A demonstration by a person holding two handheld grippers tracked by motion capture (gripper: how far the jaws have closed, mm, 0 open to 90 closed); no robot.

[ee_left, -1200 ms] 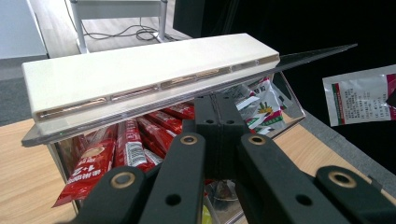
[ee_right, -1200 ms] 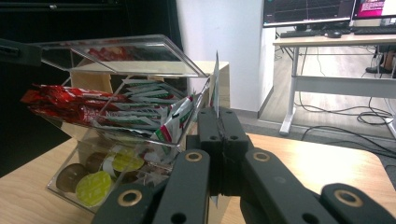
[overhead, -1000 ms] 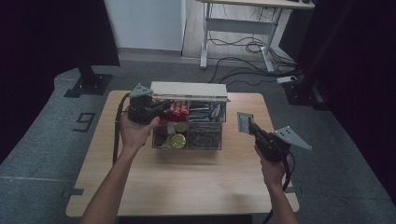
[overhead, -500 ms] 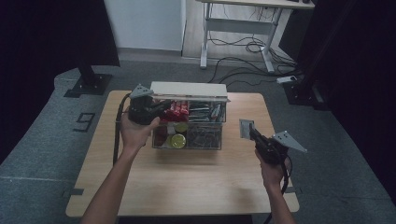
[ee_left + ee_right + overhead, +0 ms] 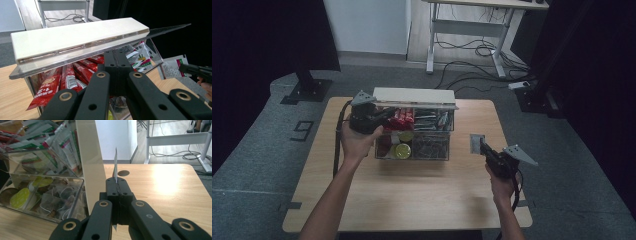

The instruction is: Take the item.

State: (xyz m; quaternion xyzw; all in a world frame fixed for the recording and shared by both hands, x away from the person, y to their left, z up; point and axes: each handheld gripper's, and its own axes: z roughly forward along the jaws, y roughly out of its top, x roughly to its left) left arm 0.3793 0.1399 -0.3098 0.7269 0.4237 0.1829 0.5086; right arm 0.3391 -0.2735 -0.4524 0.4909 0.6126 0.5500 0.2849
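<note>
The right gripper (image 5: 116,185) is rising from the bottom of its own view with its black jaws pressing together on a thin sachet (image 5: 115,171), which is standing edge-on and upright above them. To the left, a clear plastic organiser box (image 5: 45,195) is sitting on the wooden counter (image 5: 160,185), holding tea bags (image 5: 58,197), yellow-green pods (image 5: 20,197) and green-and-white packets (image 5: 67,147). Its cream lid (image 5: 91,162) is standing open, just beside the jaws.

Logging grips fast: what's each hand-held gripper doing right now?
Left hand-held gripper: closed, at the clear box's lid; whether it pinches the lid cannot be told.
Right hand-held gripper: closed on a flat sachet.
</note>
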